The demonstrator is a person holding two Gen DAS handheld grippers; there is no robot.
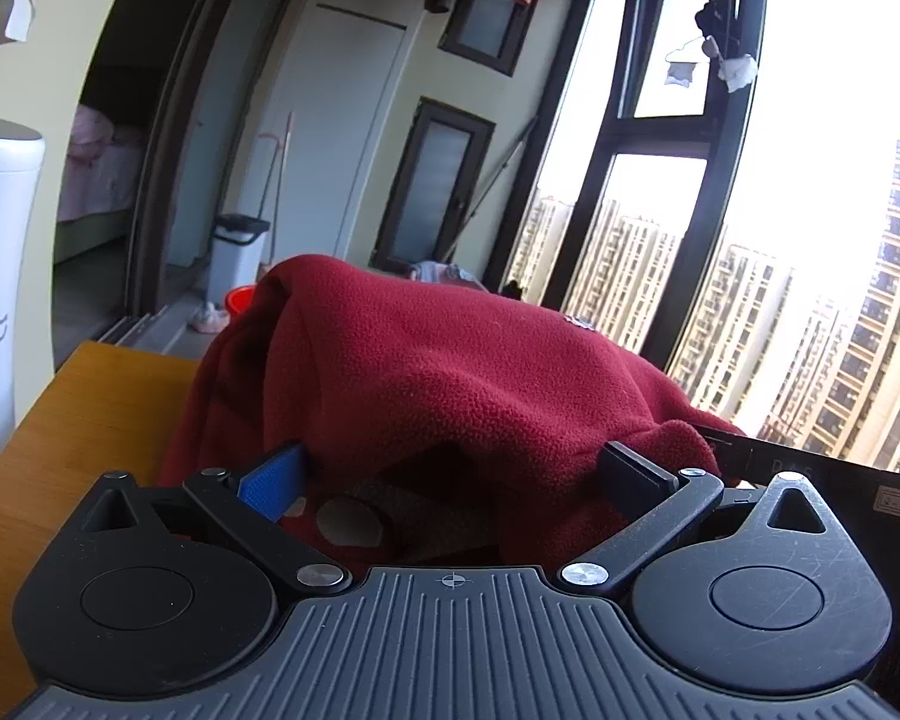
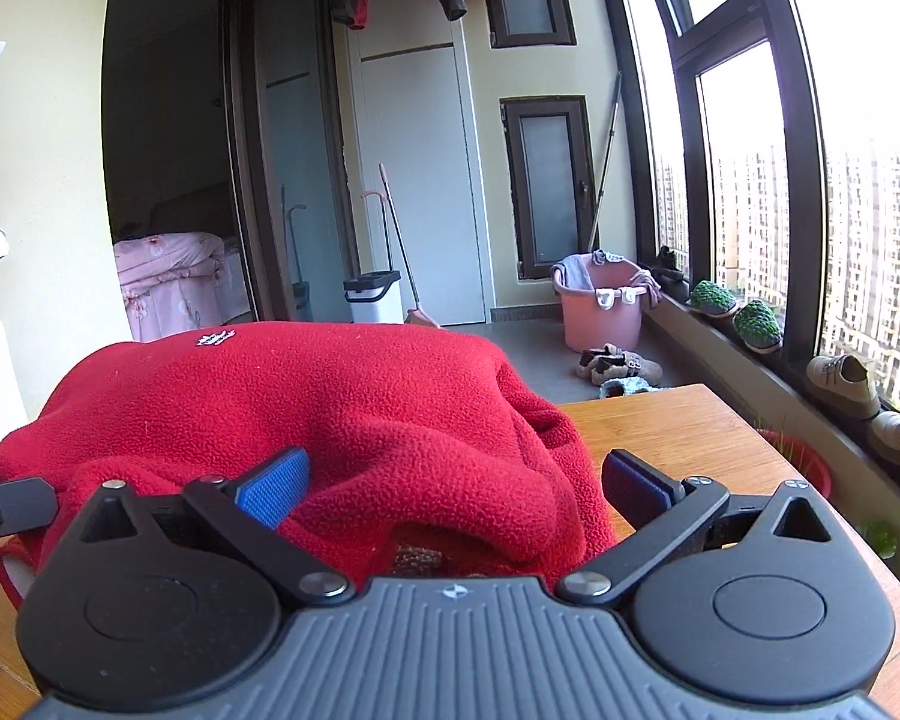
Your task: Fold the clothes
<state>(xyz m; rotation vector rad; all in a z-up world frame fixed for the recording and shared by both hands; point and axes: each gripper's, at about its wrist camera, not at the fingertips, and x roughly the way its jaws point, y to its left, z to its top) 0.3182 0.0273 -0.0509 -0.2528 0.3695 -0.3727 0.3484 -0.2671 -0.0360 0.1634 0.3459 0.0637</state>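
1. One red fleece garment (image 2: 306, 414) lies heaped mid-frame on the desk (image 2: 678, 432); two grippers, left gripper (image 1: 450, 468) and right gripper (image 2: 450, 480), each have their fingers spread wide around fleece folds, gripping nothing.
2. Fingertips are buried in fabric.
3. Wooden desk; balcony, pink tub (image 2: 603, 306) at right, windows.

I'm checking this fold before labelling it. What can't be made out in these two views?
- Left wrist view: whether the left gripper pinches the red fleece; cloth drapes over its fingertips.
- Right wrist view: the same for the right gripper; the fleece bunches between its spread fingers.
- Both views: the garment's type and sleeves, lost in its own heap.
- The small chest logo: too small to read.
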